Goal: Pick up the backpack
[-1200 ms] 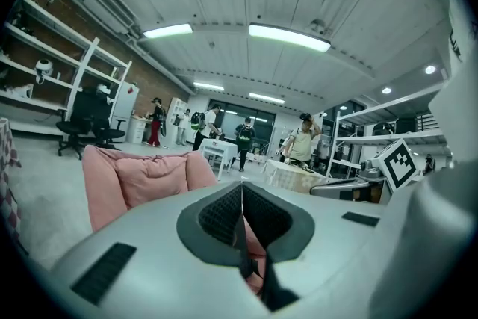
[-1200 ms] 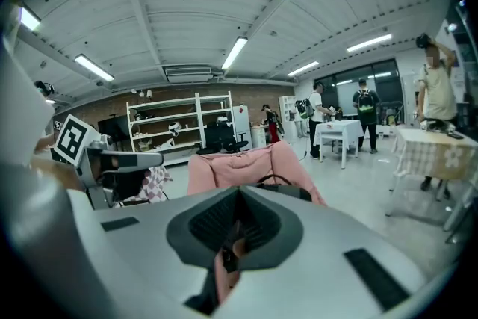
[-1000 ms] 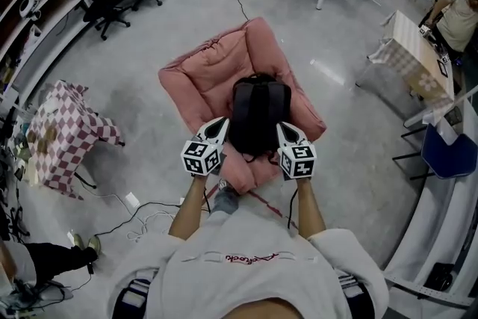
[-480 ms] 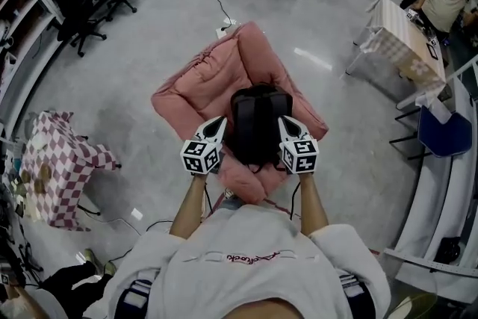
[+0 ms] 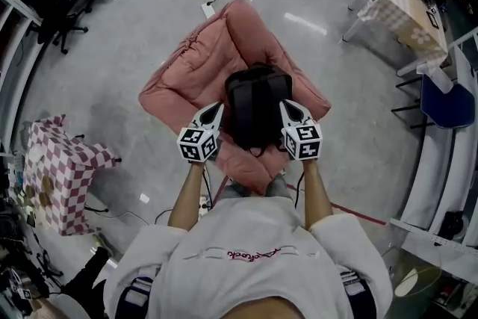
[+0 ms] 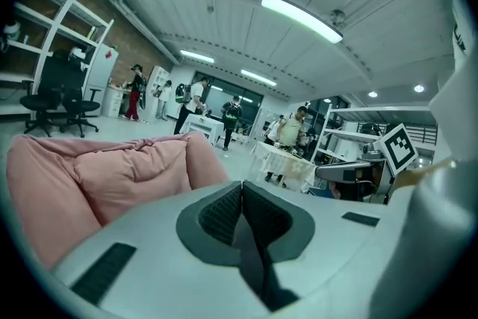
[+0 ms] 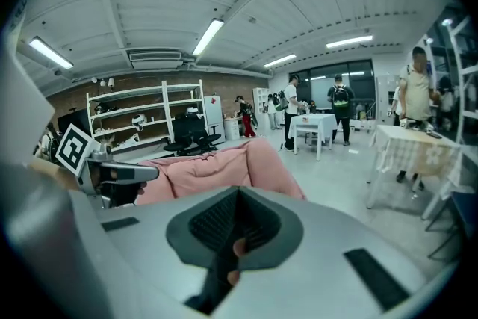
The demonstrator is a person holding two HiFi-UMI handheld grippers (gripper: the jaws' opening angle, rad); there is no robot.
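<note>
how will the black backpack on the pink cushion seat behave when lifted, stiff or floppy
Probably semi-floppy: the backpack looks like soft fabric yet rounded and filled, so it may keep some shape but sag from a single strap. It rests on the soft pink seat, so a push would likely tip or slide it.

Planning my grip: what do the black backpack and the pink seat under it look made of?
Backpack: probably synthetic fabric, matte black, smooth and holding its shape. Pink seat: soft padded cloth, matte; puffy, wrinkled lobes suggest loose filling.
</note>
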